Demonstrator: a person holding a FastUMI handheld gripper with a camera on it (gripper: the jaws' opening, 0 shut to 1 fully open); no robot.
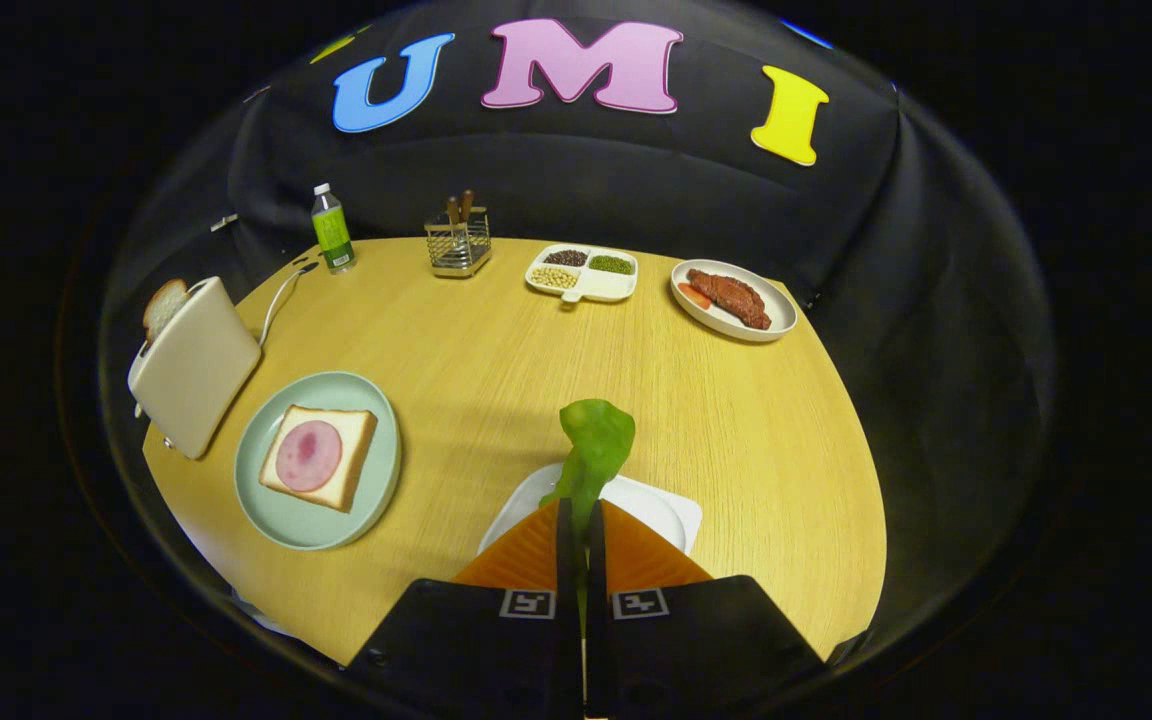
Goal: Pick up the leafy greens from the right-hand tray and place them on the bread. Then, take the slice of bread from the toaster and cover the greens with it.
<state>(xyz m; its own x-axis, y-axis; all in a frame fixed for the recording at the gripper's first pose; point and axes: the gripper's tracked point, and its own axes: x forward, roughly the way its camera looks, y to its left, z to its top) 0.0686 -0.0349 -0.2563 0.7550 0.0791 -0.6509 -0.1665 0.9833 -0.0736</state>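
Tongs (pixel 579 520) clamped on the greens (pixel 594 445) above the white tray (pixel 671 512).
Leaf looks light, floppy; held by its lower end, left of it waits the bread (pixel 319 457).

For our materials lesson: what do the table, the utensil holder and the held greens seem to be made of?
Table: light wood or wood-look laminate, matte, fine grain lines.
Utensil holder: shiny metal wire, see-through grid.
Leafy greens, pinched in the gripper: probably soft plastic, with a smooth, even sheen.

At the far side of the round pale-wood table (pixel 496 350) stand a clear bottle of green drink (pixel 332 229), a wire cutlery holder (pixel 457 245), a white divided dish of beans (pixel 583 272), and a white plate of brown steak (pixel 733 299).
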